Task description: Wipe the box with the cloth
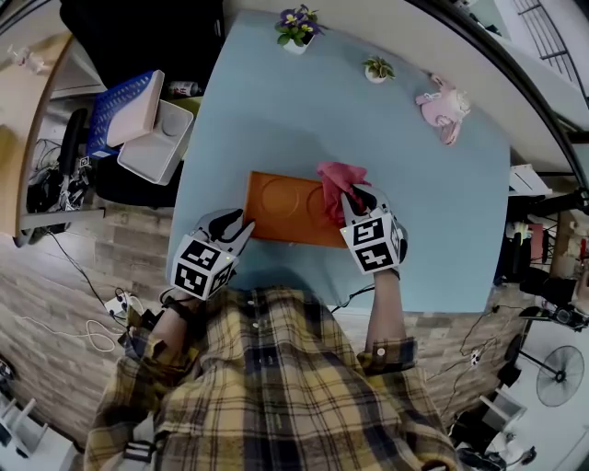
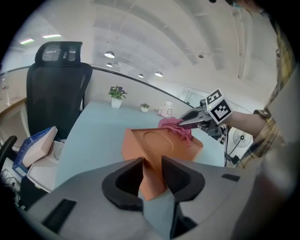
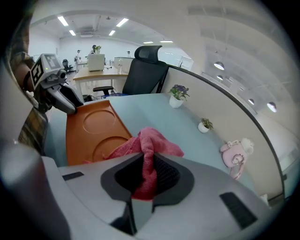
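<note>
1. One flat orange rectangular box [image 1: 285, 210], two round recesses in its top: lies on the pale blue tabletop [image 1: 276, 110], close to the near edge.
2. One crumpled pink cloth [image 3: 151, 143]: rests on the box's right end, a fold pinched tight between the jaws of the right gripper [image 3: 149, 171].
3. The left gripper [image 2: 152, 171]: jaws clamped on the box's near left corner.
4. One purple-flowered potted plant [image 1: 296, 26], one small green potted plant [image 1: 377, 68], one pink soft toy [image 1: 444, 108]: along the far edge, well apart from the box.

Head view looks steeply down; all three views share the box [image 1: 281, 210].
</note>
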{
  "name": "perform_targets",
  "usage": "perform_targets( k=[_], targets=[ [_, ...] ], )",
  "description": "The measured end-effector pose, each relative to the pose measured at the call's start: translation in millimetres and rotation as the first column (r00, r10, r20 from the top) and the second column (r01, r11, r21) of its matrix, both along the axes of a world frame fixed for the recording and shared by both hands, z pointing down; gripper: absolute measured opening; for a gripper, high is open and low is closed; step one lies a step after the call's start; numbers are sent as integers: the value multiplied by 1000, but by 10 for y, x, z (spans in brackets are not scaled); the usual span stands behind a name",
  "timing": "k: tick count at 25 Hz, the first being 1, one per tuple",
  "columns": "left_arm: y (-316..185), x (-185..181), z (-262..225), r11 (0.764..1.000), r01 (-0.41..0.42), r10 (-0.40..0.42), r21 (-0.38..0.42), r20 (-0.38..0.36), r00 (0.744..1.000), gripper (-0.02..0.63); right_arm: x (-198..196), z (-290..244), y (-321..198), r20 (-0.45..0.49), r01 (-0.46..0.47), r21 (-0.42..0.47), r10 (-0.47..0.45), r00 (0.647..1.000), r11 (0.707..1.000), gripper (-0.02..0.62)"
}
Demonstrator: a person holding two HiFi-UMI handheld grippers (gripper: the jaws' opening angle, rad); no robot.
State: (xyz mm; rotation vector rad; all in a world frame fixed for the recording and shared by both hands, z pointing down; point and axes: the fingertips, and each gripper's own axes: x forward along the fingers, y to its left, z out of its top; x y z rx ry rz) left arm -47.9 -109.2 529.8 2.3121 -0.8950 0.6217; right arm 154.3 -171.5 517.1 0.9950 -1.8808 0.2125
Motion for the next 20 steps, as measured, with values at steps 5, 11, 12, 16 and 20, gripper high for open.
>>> perform_targets(
  k=[5,11,12,16,20],
  targets=[
    [-7,-7,-3,1000,8,-8,0,-2,1000,120,283,-4,33,19,-87,0,87,996,996,58],
    [-17,-9,5,1000,13,-13,5,1,1000,120,342,-228,24,88,-117,65,112,990,991,60],
    [-18,-8,7,1000,14,-14,5,1,1000,120,322,-297,25,106,-120,83,111,988,989,60],
    [-10,-7,2,1000,16,-16,10,0,1000,120,64,-633,73,202,-104,145,73,977,984,60],
    [-8,-15,6,1000,19,-19,10,-1,1000,120,-474,-939,122,350,-37,196,-35,936,980,60]
  ],
)
